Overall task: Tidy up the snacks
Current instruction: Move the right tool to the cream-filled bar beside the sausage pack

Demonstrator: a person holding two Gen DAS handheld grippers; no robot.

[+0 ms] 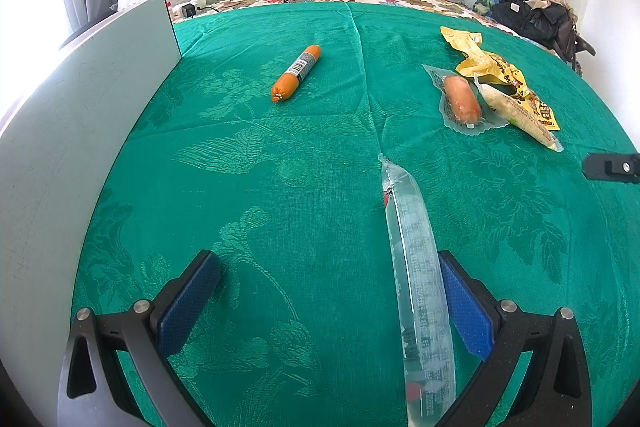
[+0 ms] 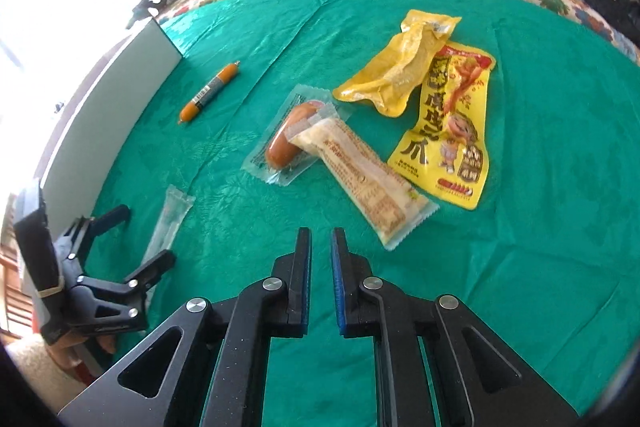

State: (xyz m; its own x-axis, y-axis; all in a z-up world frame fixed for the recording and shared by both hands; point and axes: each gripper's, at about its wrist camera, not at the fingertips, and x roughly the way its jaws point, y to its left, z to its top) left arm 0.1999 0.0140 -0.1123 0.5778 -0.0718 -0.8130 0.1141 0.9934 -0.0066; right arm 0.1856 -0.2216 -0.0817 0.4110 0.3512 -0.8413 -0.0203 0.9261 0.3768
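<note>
Clear, crinkled snack packet (image 1: 420, 267) on green cloth (image 1: 280, 187)

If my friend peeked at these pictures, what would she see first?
Probably the bright green cloth covering the whole bed. Next, the yellow snack bags heaped with a wrapped sausage on its right side, and one orange sausage stick lying alone towards the left. Up close, the left gripper stands open around a clear packet.

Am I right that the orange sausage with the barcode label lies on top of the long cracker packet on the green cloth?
Not quite: the orange sausage lies alone on the green cloth, apart from the long cracker packet. The right wrist view shows this.
</note>
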